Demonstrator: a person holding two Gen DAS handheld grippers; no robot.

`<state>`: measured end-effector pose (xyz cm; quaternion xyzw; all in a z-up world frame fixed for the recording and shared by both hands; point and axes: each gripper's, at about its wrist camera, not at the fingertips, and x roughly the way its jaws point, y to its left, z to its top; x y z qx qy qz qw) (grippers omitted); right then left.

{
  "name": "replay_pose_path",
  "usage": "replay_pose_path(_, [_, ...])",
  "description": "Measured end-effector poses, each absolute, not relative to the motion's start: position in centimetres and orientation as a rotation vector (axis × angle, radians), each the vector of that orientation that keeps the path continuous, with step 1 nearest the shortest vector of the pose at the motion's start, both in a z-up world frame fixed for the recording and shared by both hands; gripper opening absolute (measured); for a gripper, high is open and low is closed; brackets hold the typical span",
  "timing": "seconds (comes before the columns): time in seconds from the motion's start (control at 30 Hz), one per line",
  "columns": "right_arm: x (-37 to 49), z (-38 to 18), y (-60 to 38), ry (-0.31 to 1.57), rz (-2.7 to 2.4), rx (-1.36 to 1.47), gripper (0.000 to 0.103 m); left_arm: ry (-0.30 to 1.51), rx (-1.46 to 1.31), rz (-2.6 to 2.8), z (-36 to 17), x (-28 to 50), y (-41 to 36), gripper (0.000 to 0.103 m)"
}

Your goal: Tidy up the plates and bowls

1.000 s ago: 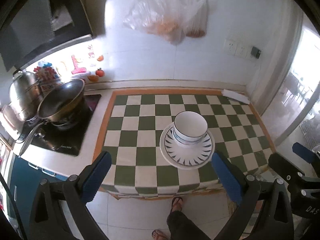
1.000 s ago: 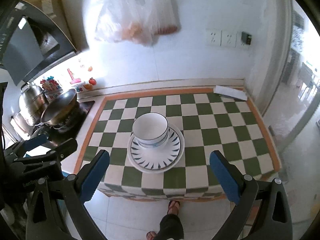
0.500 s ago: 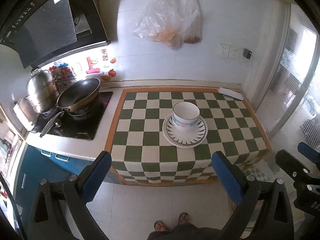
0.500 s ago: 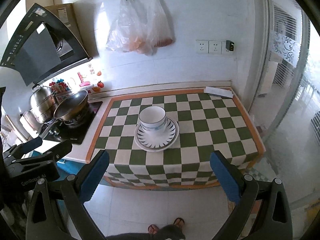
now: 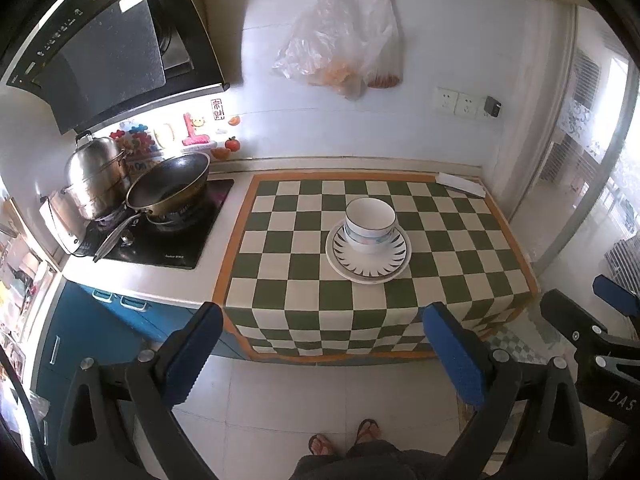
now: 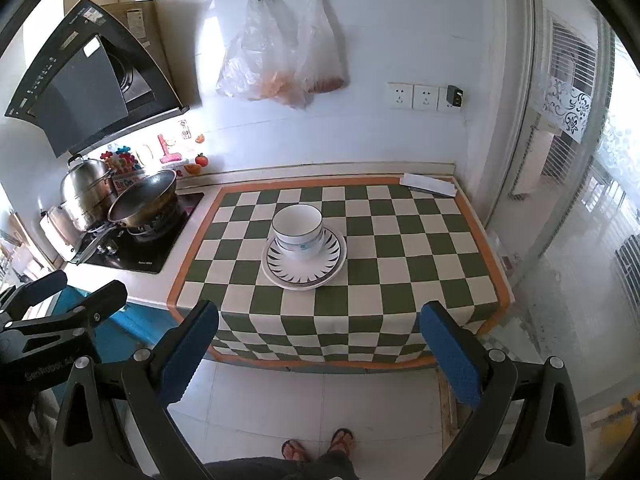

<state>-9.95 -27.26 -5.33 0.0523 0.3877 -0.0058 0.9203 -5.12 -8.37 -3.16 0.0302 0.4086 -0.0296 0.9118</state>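
Observation:
White bowls (image 5: 370, 224) sit nested on stacked white plates with a dark spiked rim pattern (image 5: 368, 264), near the middle of the green-and-white checkered counter (image 5: 280, 248). The same stack shows in the right wrist view, bowls (image 6: 297, 227) on plates (image 6: 304, 268). My left gripper (image 5: 324, 356) is open and empty, held well back over the floor in front of the counter. My right gripper (image 6: 320, 356) is open and empty too, also back from the counter. Each gripper shows at the edge of the other's view.
A wok (image 5: 168, 188) and a steel pot (image 5: 96, 180) stand on the black hob at the left under a range hood. Plastic bags (image 5: 340, 56) hang on the wall. A white box (image 5: 460, 184) lies at the counter's back right corner. A glass door is at the right.
Both grippers have pulled up and back from the counter; the bowl and plate stack now looks smaller and farther away. The stack has not moved.

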Motion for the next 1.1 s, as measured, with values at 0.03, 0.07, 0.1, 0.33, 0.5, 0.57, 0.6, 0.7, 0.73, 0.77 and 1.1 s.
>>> replay_pose_path(0.03, [-9.9, -5.3, -27.4, 0.798, -0.011, 0.108, 0.103, 0.843, 0.063, -0.063, -3.2, -5.2, -8.4, 0.103])
replay_pose_path(0.07, [-9.9, -5.3, -27.3, 0.797, -0.011, 0.106, 0.103, 0.850, 0.065, -0.064, -3.3, -5.2, -8.5, 0.103])
replay_pose_path(0.1, [-10.0, -5.4, -27.4, 0.801, -0.011, 0.106, 0.103, 0.851, 0.066, -0.065, -3.3, -5.2, -8.5, 0.103])
replay_pose_path(0.33, [-10.0, -5.5, -27.5, 0.799, -0.017, 0.099, 0.103, 0.862, 0.066, -0.069, -3.5, -5.6, -8.7, 0.103])
replay_pose_path(0.5, [-9.8, -5.7, -27.7, 0.803, -0.020, 0.101, 0.103, 0.873, 0.055, -0.071, -3.8, -5.4, -8.1, 0.103])
replay_pose_path(0.57, [-9.5, -5.8, -27.9, 0.804, -0.023, 0.100, 0.103, 0.879, 0.050, -0.076, -4.0, -5.2, -8.0, 0.103])
replay_pose_path(0.6, [-9.4, -5.8, -28.0, 0.806, -0.025, 0.099, 0.103, 0.881, 0.047, -0.076, -4.0, -5.1, -7.9, 0.103])
replay_pose_path(0.7, [-9.0, -5.9, -28.3, 0.810, -0.028, 0.103, 0.103, 0.882, 0.040, -0.084, -3.9, -4.7, -7.7, 0.103])
replay_pose_path(0.73, [-8.8, -5.9, -28.4, 0.810, -0.030, 0.102, 0.103, 0.881, 0.038, -0.087, -3.9, -4.6, -7.7, 0.103])
replay_pose_path(0.77, [-8.7, -5.9, -28.4, 0.811, -0.033, 0.105, 0.103, 0.881, 0.040, -0.090, -3.9, -4.6, -7.6, 0.103])
replay_pose_path(1.1, [-8.3, -6.2, -28.4, 0.820, -0.035, 0.112, 0.103, 0.876, 0.040, -0.095, -3.5, -3.8, -7.8, 0.103])
